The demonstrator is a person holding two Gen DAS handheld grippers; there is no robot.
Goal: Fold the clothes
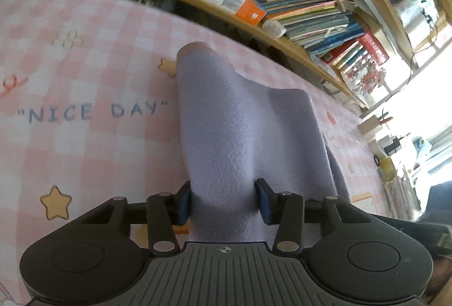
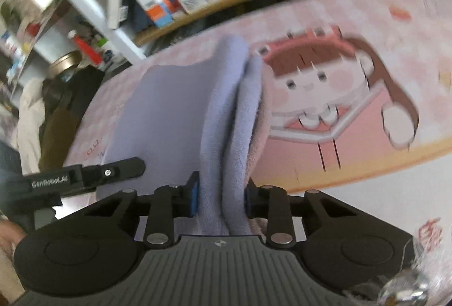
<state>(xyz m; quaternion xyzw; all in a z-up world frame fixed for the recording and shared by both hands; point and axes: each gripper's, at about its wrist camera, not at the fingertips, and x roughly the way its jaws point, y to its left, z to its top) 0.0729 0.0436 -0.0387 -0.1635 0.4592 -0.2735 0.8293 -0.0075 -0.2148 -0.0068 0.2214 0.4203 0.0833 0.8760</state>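
Note:
A lavender knitted garment (image 1: pixel 240 119) lies on a pink checked bed cover (image 1: pixel 84 74) and rises in a ridge toward me. In the left wrist view my left gripper (image 1: pixel 224 201) is shut on a thick bunch of it, and the blue pads (image 1: pixel 183 203) press its sides. In the right wrist view the same garment (image 2: pixel 169 108) stands in two upright folds. My right gripper (image 2: pixel 221 198) is shut on those folds. A black finger of the left gripper (image 2: pixel 118 169) reaches in from the left and rests over the flat part of the cloth.
A wooden shelf (image 1: pixel 254 26) packed with books and boxes runs along the far edge of the bed. The cover carries the words "NICE DAY" (image 1: pixel 93 111) and a cartoon girl print (image 2: pixel 325 85). A jar (image 2: pixel 65 63) and clutter sit at the left; a bright window (image 1: pixel 423 108) is on the right.

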